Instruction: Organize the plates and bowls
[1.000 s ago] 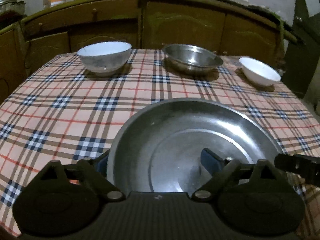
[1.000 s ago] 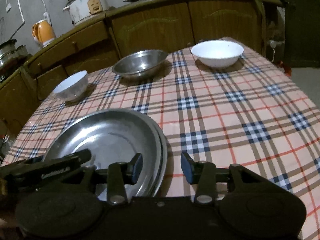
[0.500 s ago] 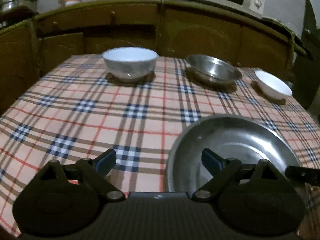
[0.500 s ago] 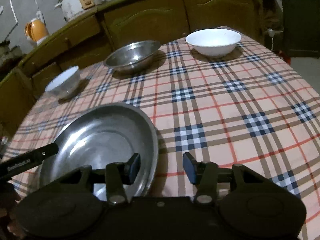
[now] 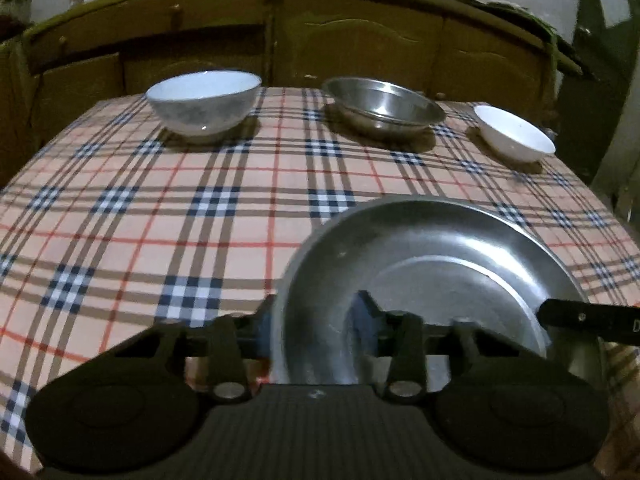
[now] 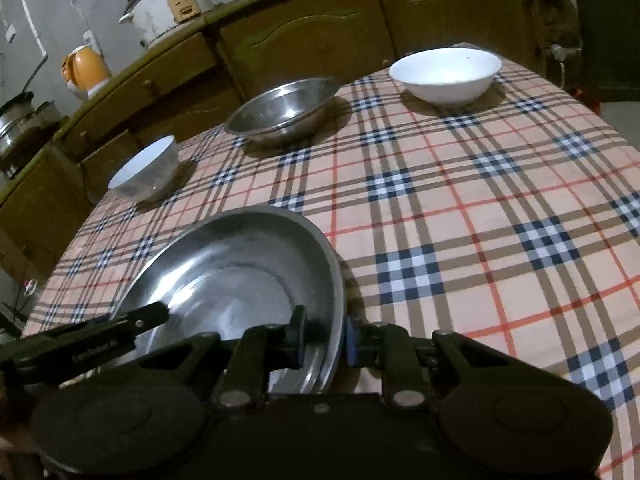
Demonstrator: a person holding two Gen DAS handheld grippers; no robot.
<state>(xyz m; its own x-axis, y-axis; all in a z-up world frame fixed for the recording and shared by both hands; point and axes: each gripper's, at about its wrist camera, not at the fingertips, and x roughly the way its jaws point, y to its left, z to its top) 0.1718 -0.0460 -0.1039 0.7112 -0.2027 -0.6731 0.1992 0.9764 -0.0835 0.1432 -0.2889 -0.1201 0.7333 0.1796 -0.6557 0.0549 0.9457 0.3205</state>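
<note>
Back row on the plaid tablecloth, L to R: blue-white bowl, steel bowl, white bowl, all upright w/ nothing in them, well apart. Cabinets behind; rice cooker + orange kettle on counter. Near edge: steel plate, nothing in it. Left gripper clamped on its left rim; right gripper clamped on its right rim.

Right gripper pinches near rim of steel plate, one finger inside, one outside. Left gripper reaches over plate's left edge. Behind on plaid cloth: small bowl, steel bowl, white bowl.
</note>
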